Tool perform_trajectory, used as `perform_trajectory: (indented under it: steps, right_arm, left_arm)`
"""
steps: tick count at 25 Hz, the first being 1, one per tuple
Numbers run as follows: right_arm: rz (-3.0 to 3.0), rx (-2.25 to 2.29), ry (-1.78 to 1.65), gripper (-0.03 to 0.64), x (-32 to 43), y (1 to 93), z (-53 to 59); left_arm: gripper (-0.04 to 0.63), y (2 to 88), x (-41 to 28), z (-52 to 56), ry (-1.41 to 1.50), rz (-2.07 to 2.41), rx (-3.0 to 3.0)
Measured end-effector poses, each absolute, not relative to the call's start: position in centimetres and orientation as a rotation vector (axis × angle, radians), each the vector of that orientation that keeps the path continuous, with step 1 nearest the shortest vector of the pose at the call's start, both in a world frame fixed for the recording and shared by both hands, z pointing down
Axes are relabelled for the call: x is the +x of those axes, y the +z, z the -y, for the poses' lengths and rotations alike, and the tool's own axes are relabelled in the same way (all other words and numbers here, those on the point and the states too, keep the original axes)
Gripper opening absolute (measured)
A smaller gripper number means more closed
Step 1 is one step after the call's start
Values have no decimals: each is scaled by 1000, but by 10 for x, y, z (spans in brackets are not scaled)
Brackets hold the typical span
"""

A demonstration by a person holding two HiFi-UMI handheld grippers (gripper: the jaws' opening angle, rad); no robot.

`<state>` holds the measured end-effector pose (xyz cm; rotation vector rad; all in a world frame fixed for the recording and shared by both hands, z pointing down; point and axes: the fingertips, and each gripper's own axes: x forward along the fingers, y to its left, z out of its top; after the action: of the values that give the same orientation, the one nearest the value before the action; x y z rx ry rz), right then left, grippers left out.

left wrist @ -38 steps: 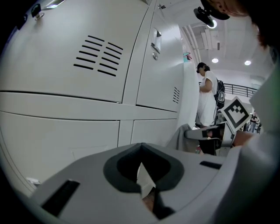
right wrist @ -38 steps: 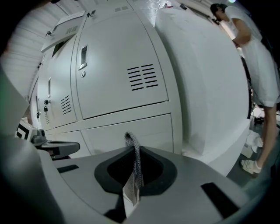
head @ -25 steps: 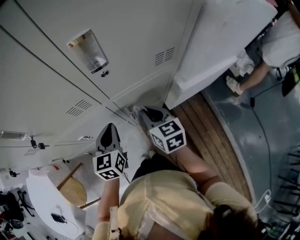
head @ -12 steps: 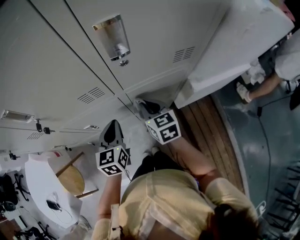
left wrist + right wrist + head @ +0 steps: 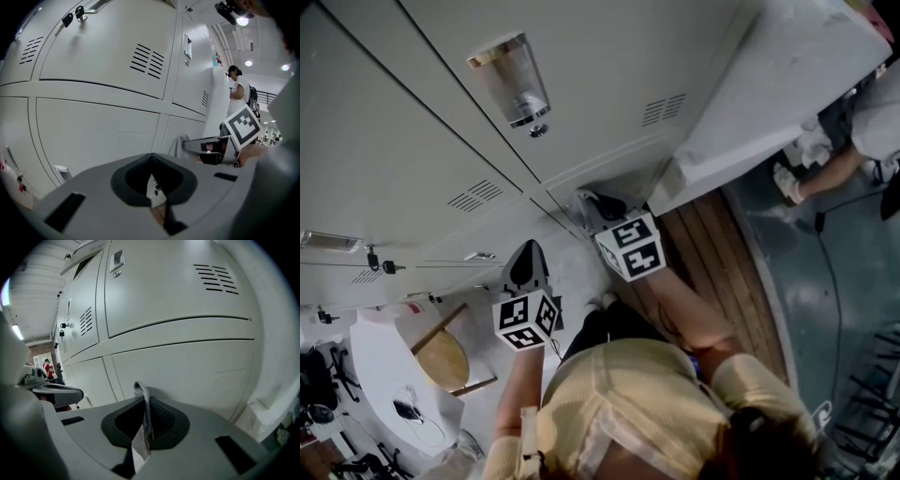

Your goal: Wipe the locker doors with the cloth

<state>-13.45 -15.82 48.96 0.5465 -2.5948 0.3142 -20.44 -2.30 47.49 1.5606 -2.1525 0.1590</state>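
- The cloth (image 5: 142, 401) was a thin grey fold standing up between the jaws of the right gripper (image 5: 143, 422), which were closed tight on it.
- It was pointed at a lower one of the locker doors (image 5: 187, 366), low and near the door's hinge-side seam. Whether the fold touched the metal could not be told.
- The step in hand looked like wiping the bottom row, or getting set to. The next move would call for pressing the fold flat to the panel and sweeping across it.
- The left gripper (image 5: 152, 183) hung just beside, jaws together on nothing, aimed at the neighbouring door.
- Keys (image 5: 376, 264) hung from a lock further left and could snag a stroke there.
- A round white table (image 5: 380, 384) stood near behind, and another person (image 5: 825, 164) well apart to the right.
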Motion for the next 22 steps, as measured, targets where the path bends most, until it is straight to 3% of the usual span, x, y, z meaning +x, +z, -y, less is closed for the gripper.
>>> perform_trajectory:
  steps: [22]
  right_arm:
    - [2520, 779, 396, 17, -79, 499, 222]
  left_arm:
    - [2, 482, -179, 71, 217, 2066, 1672]
